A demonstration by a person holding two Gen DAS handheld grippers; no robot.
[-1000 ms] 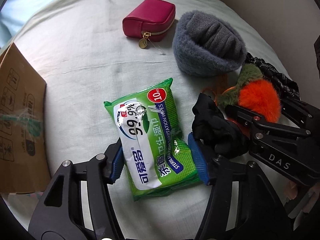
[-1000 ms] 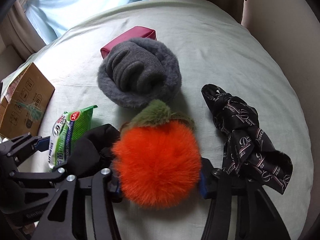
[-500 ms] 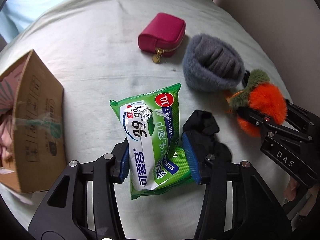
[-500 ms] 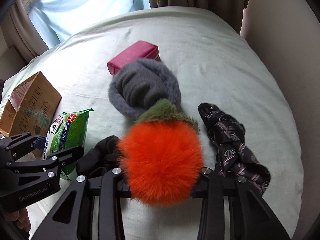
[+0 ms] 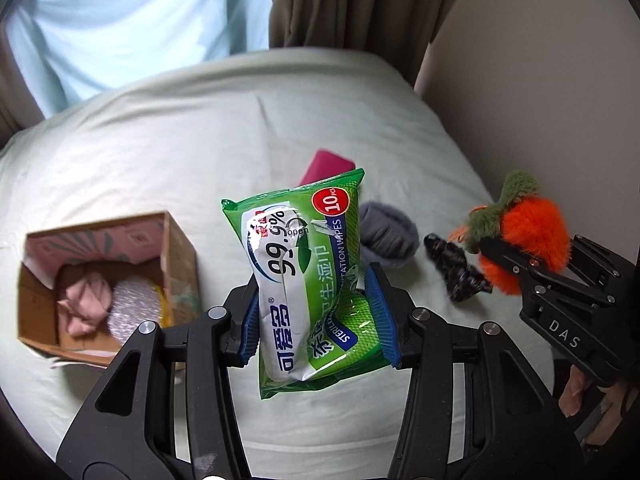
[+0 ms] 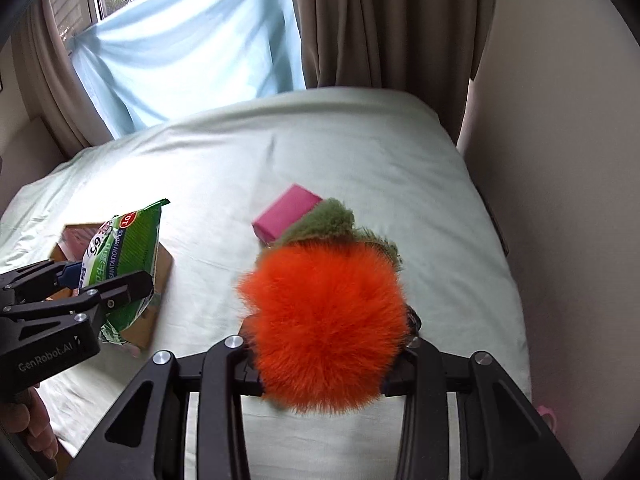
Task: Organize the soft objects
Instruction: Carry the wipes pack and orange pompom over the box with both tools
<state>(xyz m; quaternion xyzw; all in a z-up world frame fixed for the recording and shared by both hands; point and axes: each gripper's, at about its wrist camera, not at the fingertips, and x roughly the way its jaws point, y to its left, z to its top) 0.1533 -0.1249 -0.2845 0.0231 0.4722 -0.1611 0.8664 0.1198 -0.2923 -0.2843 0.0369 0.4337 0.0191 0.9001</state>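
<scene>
A bed (image 5: 168, 168) covered in a pale green sheet carries the loose objects; blue drapery and brown curtains (image 6: 384, 20) hang beyond its far edge. At left on the bed stands an open cardboard box (image 5: 176, 248) holding a crumpled pink cloth (image 5: 84, 300), a silvery round pad (image 5: 134, 306) and a yellow item mostly hidden behind the pad. The left tool (image 5: 316, 316) is clenched on the lower half of a green pack of wipes (image 5: 304, 272), its blue pads pressing the two long edges; the pack is held above the bed just right of the box, its long axis near upright, the "10 pcs" end pointing up and away. The right tool (image 6: 324, 364) grasps an orange plush fruit (image 6: 328, 320) in the air, its green leafy top facing the far side. On the bed lie a magenta pouch (image 5: 328, 166), a grey fleece hat (image 5: 390, 236) and a dark patterned scarf (image 5: 456, 272), all on the right. Compared with one second ago, both tools have risen: pack and fruit, then resting on the sheet, are now lifted clear, and the interior of the box has come into sight.
</scene>
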